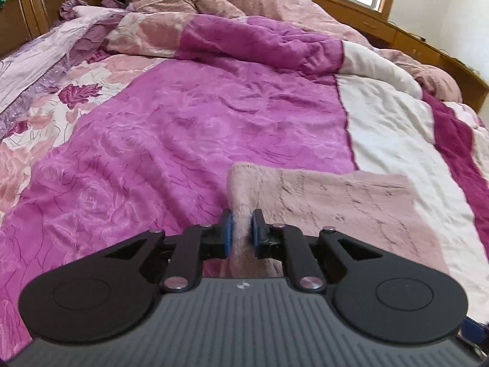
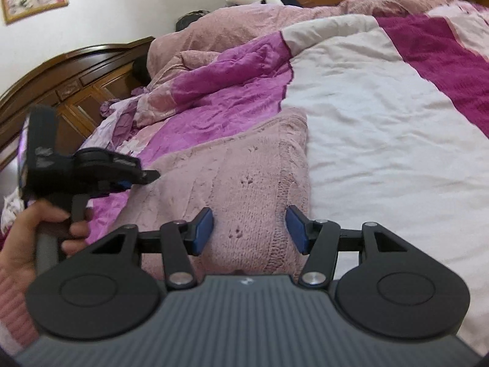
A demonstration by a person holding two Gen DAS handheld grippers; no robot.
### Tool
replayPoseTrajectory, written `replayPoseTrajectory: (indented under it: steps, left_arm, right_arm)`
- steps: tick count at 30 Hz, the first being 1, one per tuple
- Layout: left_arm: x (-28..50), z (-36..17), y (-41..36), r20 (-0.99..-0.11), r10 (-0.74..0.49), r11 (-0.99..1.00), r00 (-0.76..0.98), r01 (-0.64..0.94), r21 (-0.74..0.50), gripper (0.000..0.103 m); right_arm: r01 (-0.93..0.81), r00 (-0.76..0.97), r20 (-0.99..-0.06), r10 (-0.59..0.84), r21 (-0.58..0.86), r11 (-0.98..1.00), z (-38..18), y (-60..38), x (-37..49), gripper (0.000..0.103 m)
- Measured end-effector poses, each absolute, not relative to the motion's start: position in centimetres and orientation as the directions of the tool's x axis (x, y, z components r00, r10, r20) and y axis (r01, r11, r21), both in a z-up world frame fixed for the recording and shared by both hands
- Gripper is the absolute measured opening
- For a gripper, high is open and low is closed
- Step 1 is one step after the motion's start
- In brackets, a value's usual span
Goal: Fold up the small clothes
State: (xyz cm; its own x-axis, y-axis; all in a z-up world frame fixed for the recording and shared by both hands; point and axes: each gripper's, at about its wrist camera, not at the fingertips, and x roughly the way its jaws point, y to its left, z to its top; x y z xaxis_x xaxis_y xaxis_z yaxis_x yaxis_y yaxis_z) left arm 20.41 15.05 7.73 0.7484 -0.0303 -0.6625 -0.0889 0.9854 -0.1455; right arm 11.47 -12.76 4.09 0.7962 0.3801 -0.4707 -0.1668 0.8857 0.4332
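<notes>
The pink knitted garment [image 2: 238,168] lies flat on the bed, across the join where the quilt's magenta panel [image 1: 189,128] meets its white panel [image 2: 382,122]. At its near left corner the left gripper [image 1: 241,232] has pinched a fold of the knit; the blue pads [image 1: 227,234] are nearly together with fabric bunched between them. The right gripper [image 2: 249,229] stands about half open over the garment's near edge, a hump of knit rising between the pads [image 2: 203,229]. Whether they press on it or only flank it I cannot tell from here; they look just clear. A hand [image 2: 33,229] in a pink sleeve holds the left tool's grip. Beyond, a rumpled pink duvet [image 1: 244,0] is heaped by the wooden headboard [image 2: 76,85].
</notes>
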Motion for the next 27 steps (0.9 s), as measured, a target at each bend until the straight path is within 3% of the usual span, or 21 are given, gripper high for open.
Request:
replayPoseTrajectory:
  steps: [2,4,6,17,21,24,27]
  left_arm:
    - [19.2,8.4,14.9,-0.669,-0.061,0.982,0.741,-0.074,-0.172,0.021]
    - [17.6,8.9,15.0,-0.678,-0.089,0.978,0.73,-0.065,-0.197,0.04]
    - [15.8,9.2,15.0,-0.683,-0.122,0.974,0.72,-0.046,-0.222,0.047]
    - [9.8,8.0,13.9,-0.722,-0.242,0.96,0.648,0.051,-0.276,0.052]
    - [9.6,7.2,12.8,-0.721,-0.21,0.97,0.66,0.05,-0.236,0.05]
    - [9.0,7.3,12.1,-0.699,-0.165,0.982,0.695,0.051,-0.182,0.021]
    - [8.8,8.2,12.5,-0.684,-0.154,0.981,0.713,0.029,-0.191,0.015]
  right_arm:
    - [-0.15,0.796,-0.471,0.381,0.456,0.877,4.2,-13.2,11.3,0.056]
    - [-0.139,0.798,-0.467,0.38,0.472,0.871,4.3,-13.6,11.1,0.056]
    - [-0.131,0.801,-0.465,0.377,0.479,0.868,4.4,-13.9,10.9,0.056]
    - [-0.07,0.809,-0.49,0.325,0.468,0.881,4.5,-14.8,10.6,0.057]
    - [-0.055,0.803,-0.505,0.316,0.466,0.883,4.2,-14.9,10.8,0.057]
    - [-0.055,0.789,-0.52,0.328,0.473,0.88,3.7,-14.9,11.1,0.057]
    - [-0.075,0.757,-0.516,0.401,0.541,0.837,3.7,-14.8,11.4,0.056]
